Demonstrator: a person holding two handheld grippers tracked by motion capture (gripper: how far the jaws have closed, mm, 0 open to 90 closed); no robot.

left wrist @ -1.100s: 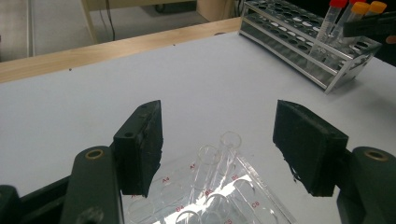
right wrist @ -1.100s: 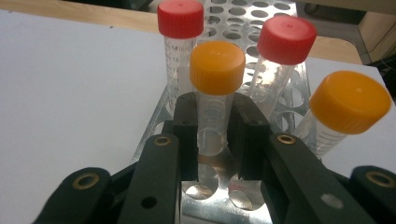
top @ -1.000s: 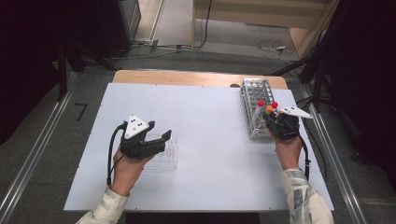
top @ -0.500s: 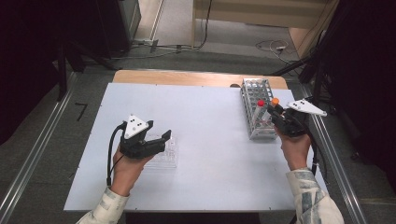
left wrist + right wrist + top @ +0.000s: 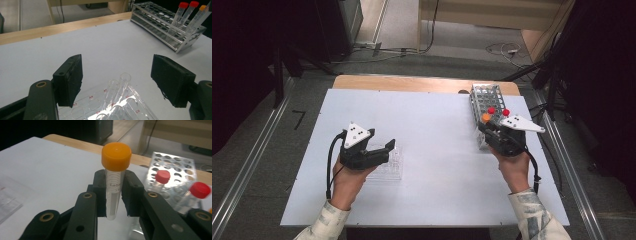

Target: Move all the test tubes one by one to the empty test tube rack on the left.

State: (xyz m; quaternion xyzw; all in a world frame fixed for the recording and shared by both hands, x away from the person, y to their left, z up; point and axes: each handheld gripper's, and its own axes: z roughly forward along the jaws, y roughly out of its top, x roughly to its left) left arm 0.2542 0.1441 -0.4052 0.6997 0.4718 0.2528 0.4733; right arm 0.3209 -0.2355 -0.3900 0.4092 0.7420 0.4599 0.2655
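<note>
My right gripper (image 5: 115, 195) is shut on a clear tube with an orange cap (image 5: 116, 170), held upright just off the near left corner of the metal tube rack (image 5: 486, 97). The high view shows that orange cap (image 5: 485, 117) above the right gripper (image 5: 487, 127). Two red-capped tubes (image 5: 163, 176) stand in the rack behind it. My left gripper (image 5: 121, 75) is open, its jaws wide apart over a clear plastic tray of empty uncapped tubes (image 5: 117, 100). In the high view the left gripper (image 5: 379, 149) hovers over this tray (image 5: 388, 167).
The white table top (image 5: 432, 135) stretches between the two hands. A wooden strip (image 5: 412, 82) runs along the far edge. Most holes of the metal rack (image 5: 160, 23) stand empty. Floor rails and cables lie beyond the table.
The right gripper with the orange-capped tube has shifted slightly left and nearer to the person, beside the rack. The left gripper has stayed over the clear tray.
</note>
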